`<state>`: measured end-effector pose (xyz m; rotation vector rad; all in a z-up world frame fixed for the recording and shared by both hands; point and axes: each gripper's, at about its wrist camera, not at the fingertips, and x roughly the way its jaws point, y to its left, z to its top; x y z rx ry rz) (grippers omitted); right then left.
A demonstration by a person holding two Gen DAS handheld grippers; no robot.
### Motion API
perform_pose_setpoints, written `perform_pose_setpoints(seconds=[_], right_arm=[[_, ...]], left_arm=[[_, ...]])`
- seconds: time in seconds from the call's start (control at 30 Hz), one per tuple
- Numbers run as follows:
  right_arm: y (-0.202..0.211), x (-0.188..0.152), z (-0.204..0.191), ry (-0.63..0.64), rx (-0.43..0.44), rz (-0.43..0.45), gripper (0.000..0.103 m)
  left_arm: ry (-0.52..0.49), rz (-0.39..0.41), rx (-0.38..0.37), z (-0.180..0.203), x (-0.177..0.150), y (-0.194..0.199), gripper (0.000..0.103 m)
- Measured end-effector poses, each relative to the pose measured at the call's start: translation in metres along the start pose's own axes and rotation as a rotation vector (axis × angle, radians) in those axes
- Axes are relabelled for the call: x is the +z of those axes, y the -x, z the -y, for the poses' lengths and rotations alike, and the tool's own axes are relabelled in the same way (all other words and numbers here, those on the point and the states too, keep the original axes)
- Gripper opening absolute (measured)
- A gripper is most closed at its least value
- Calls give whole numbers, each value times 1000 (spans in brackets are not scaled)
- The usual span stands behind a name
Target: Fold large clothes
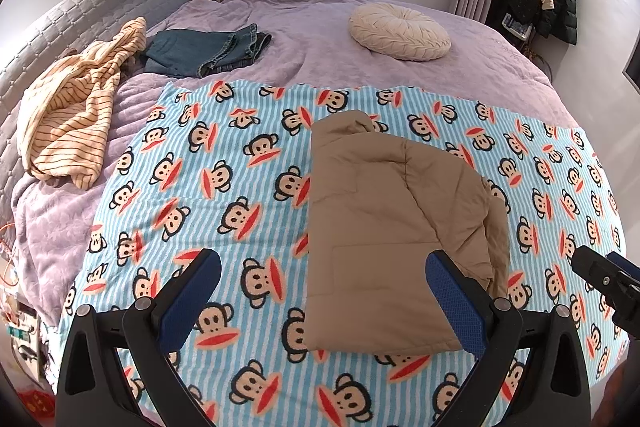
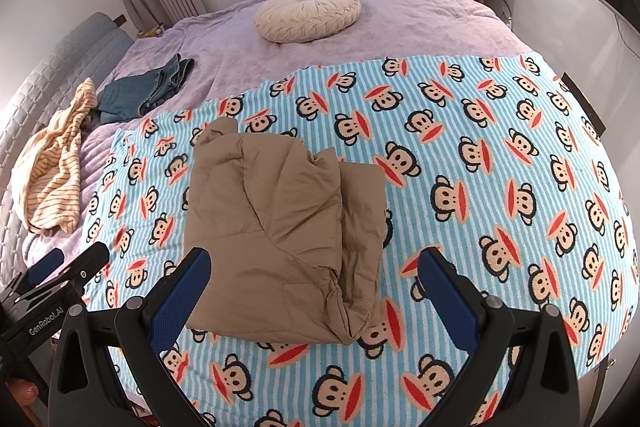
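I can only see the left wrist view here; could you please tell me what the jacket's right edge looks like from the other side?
Observer: In the right wrist view, the jacket shows a second folded layer sticking out along its right side, uneven with the top layer.
Operator: Thank you. Is the right gripper holding anything?
Observer: No, the right gripper is open, its fingers apart above the jacket's near end.
Operator: And does my own gripper show there?
Observer: Yes, the left gripper shows at the lower left edge, off the jacket.

The jacket [image 1: 392, 227] is matt, smooth quilted cloth; the blanket [image 1: 224, 163] under it is fuzzy fleece; the tongs' pads [image 1: 456, 303] are textured blue rubber.
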<state>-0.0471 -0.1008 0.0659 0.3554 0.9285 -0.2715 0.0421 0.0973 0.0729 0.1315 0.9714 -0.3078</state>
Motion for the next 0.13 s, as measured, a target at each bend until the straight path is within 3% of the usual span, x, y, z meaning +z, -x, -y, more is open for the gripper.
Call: perform_pose_setpoints(seconds=[0.13], right_arm=[[1,-1,0,-5,6,-5,103]], left_arm=[[-5,16,-3,0,0,1,102]])
